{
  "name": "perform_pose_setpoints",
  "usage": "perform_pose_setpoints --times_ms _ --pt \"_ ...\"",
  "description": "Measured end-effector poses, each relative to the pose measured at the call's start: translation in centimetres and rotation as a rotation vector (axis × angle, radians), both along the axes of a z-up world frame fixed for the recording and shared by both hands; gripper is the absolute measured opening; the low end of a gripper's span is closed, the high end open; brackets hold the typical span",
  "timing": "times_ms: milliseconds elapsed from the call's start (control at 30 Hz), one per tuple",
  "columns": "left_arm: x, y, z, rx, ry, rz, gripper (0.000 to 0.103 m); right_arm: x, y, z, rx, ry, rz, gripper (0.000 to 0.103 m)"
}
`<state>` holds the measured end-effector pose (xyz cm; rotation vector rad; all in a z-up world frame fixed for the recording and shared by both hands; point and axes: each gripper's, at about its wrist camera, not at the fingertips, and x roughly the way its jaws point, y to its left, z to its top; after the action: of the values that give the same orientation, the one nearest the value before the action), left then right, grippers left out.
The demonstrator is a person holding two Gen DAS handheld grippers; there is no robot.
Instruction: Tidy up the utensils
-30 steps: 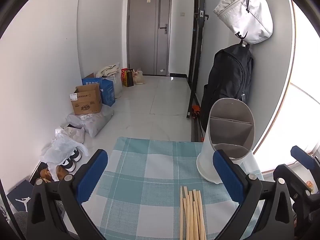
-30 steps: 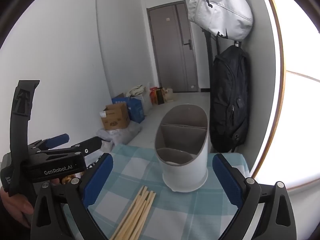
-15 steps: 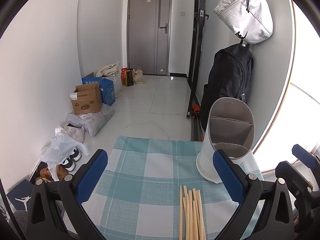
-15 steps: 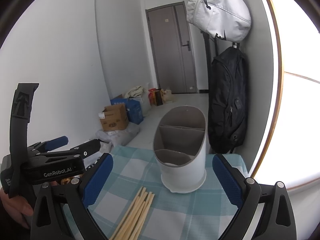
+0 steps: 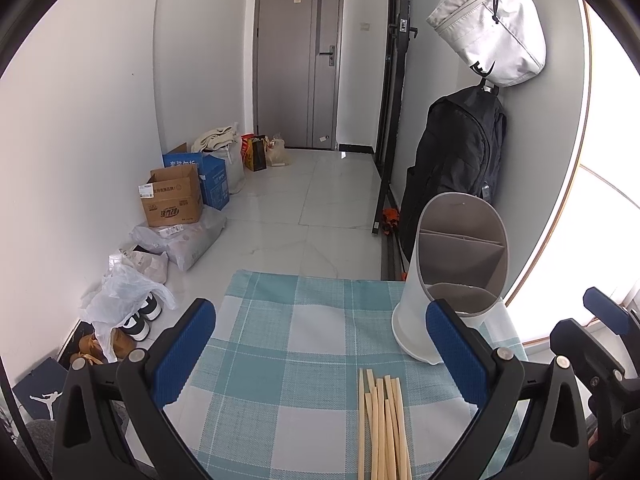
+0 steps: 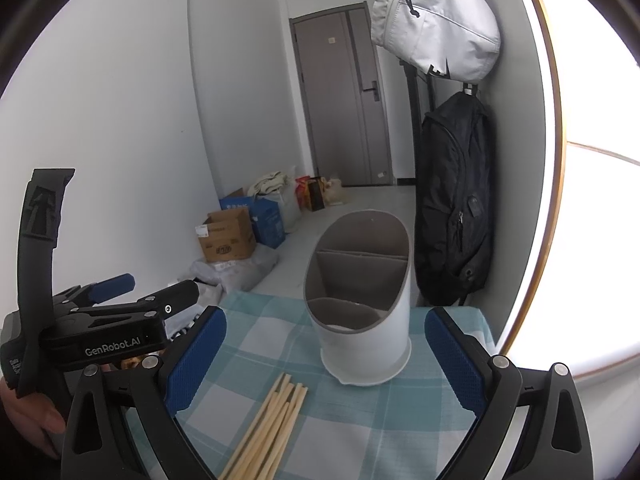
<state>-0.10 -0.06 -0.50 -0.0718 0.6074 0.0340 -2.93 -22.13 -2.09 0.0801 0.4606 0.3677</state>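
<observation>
Several wooden chopsticks lie in a bundle on the teal checked tablecloth; they also show in the right wrist view. A white utensil holder with grey divided compartments stands at the cloth's far right; the right wrist view shows it too. My left gripper is open and empty above the cloth, left of the holder. My right gripper is open and empty, facing the holder, with the chopsticks between its fingers.
A black backpack and a white bag hang on the right wall behind the holder. Cardboard boxes, bags and shoes line the floor at left. The table ends just beyond the holder.
The right gripper has moved slightly forward and left toward the holder and chopsticks. The left gripper has barely moved. Both stay open.
</observation>
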Motion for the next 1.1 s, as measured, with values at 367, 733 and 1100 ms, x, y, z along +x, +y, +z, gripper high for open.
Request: perform_pose_setpoints --times_ms 367,733,1100 --pt "-0.03 -0.19 0.0 -0.001 -0.005 0.002 0.102 0.1 -0.01 -0.05 0.001 0.003 0.0 0.1" --pt "-0.01 -0.06 -0.1 -0.002 0.001 -0.001 0.102 0.05 -0.11 0.04 0.007 0.003 -0.009 0.1" --pt "0.16 -0.08 -0.19 0.009 0.006 0.001 0.102 0.14 -0.14 -0.02 0.015 0.01 -0.009 0.1"
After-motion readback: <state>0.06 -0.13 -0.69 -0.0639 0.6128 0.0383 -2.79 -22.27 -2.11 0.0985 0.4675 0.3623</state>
